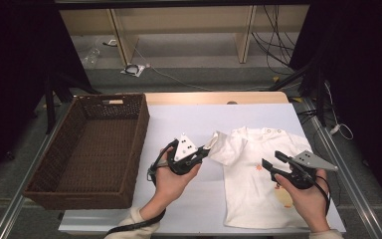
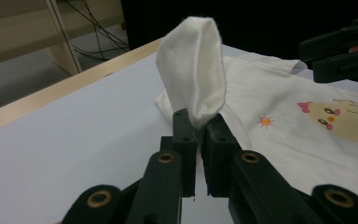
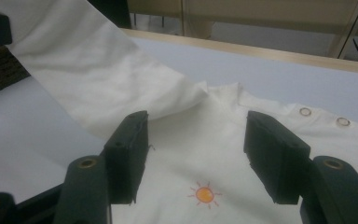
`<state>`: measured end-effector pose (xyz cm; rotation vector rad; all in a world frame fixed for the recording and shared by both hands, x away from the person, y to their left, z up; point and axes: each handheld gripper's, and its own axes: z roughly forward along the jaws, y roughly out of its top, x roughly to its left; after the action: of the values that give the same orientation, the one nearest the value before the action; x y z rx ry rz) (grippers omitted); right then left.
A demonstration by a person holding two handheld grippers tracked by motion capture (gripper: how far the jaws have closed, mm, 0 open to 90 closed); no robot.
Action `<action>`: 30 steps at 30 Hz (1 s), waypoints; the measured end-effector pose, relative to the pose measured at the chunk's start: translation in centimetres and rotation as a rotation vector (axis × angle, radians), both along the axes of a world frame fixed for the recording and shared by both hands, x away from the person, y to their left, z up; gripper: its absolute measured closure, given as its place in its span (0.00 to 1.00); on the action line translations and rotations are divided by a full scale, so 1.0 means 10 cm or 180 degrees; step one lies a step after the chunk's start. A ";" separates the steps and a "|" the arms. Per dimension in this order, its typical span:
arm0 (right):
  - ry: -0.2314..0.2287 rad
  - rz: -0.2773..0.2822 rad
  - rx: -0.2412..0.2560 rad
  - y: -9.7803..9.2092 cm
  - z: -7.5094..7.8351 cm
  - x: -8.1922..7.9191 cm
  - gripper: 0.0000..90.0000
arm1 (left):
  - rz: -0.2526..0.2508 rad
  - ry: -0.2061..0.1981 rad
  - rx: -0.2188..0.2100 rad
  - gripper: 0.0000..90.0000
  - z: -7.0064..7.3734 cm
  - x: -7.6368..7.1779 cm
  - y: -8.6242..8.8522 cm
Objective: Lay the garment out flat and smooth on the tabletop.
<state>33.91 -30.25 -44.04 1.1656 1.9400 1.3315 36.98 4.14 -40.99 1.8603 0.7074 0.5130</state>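
High view: the small white cotton T-shirt with a printed chick [image 1: 258, 184] lies flat on the white-covered bench [image 1: 189, 124], collar away from the person, hem toward them, long axis running near to far. The left gripper [image 1: 206, 152] has its fingers clenched on the shirt's left sleeve [image 2: 193, 74], lifted upright, while the right gripper [image 1: 271, 162] hovers over the chest, fingers released. Judged a folding step: next, carry the sleeve across the body; brown wicker basket [image 1: 92, 144] stands left.

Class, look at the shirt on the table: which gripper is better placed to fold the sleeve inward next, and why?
Left. The left gripper is shut on the lifted sleeve of the shirt; the right gripper hovers open above the chest, holding nothing.
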 end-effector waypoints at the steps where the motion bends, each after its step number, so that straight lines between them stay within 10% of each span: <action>1: -0.0016 0.0004 0.0016 0.00 0.00 0.00 0.45 | 0.0015 -0.0006 0.0000 0.93 0.00 0.00 0.01; 30: 0.0032 -0.0029 0.0025 -0.02 0.00 -0.03 0.46 | 0.0452 0.0060 0.0019 0.93 0.00 0.06 0.39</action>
<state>33.65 -30.41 -44.07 1.1857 1.9360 1.3322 37.54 8.02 -41.03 1.8310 0.8556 0.5900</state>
